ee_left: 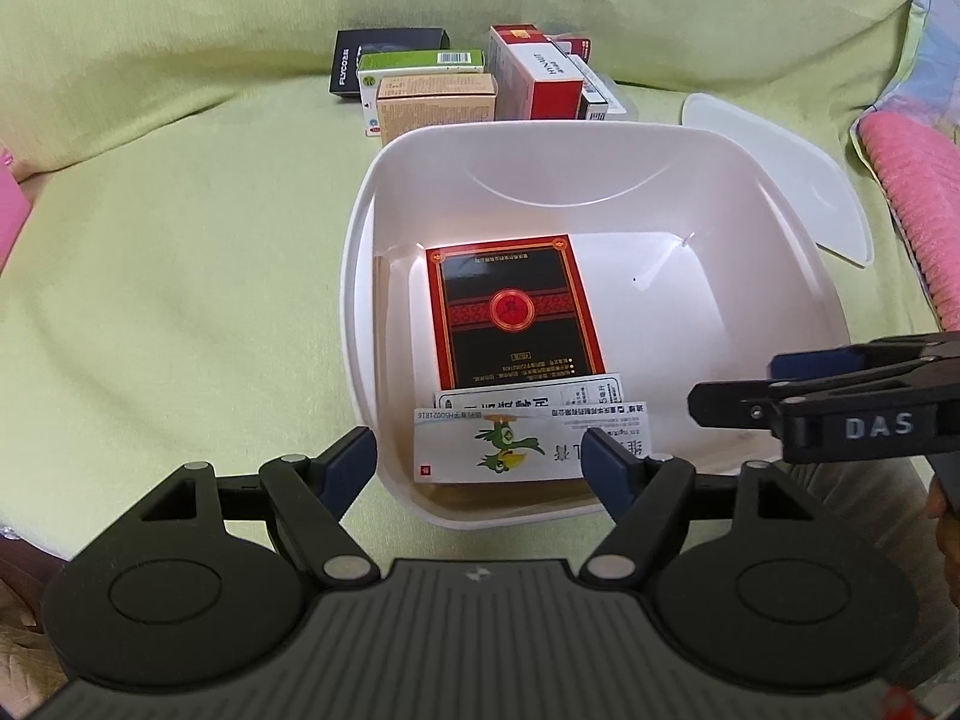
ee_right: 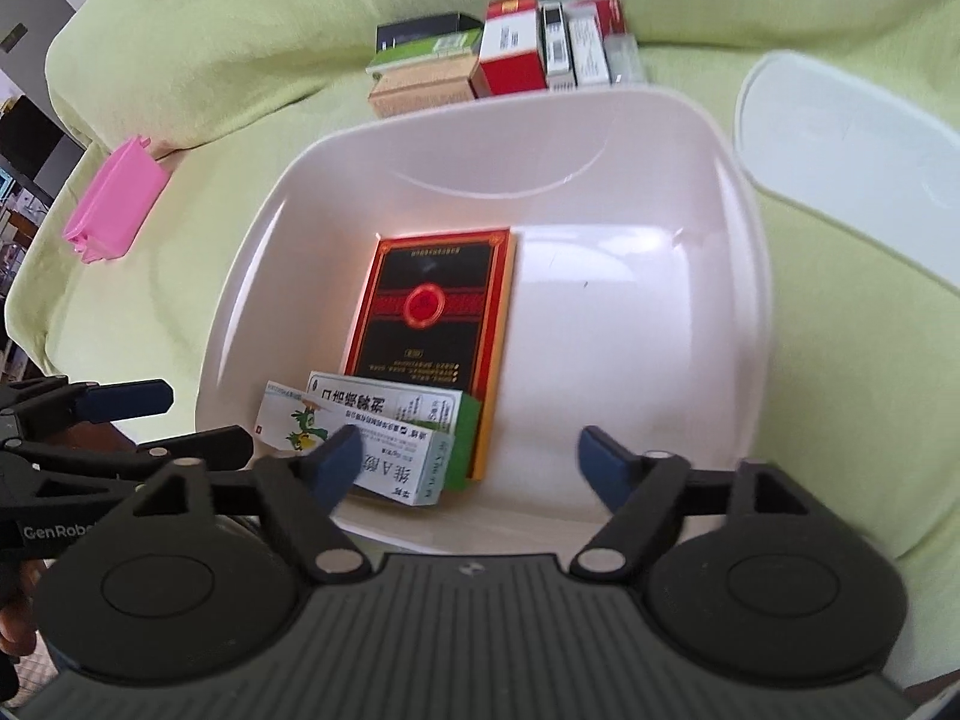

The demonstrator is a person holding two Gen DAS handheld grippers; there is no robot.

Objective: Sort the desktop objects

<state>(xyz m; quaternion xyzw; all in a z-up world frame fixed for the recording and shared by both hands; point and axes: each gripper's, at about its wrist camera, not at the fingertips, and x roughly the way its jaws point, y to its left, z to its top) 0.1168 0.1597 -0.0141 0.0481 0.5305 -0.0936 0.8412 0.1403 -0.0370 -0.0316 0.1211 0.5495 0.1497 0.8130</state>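
My left gripper (ee_left: 477,459) hangs over the near rim of the white plastic tub (ee_left: 360,276), fingers spread wide with nothing between them. My right gripper (ee_right: 465,459) is likewise spread and empty, just above the tub's near edge.

Only my right camera shows the pink plastic piece (ee_right: 114,204) lying on the green cloth (ee_right: 240,90) well to the left of the tub, and it shows the translucent lid (ee_right: 852,180) more fully, lying flat to the tub's right. From there I also see the green end of a third small carton and my left gripper coming in from the left edge. My left camera shows a pink knitted cushion (ee_left: 918,204) at the far right, and my right gripper side-on.

Inside the tub, a black-and-red flat box (ee_left: 516,312) lies face up on the left half of the floor. Against the near wall sit small white medicine cartons, the front one printed with a green cartoon bird (ee_left: 510,441). The right half of the floor is bare.

Behind the tub stands a cluster of unsorted boxes (ee_left: 474,78): black, green, tan, and red-and-white ones.
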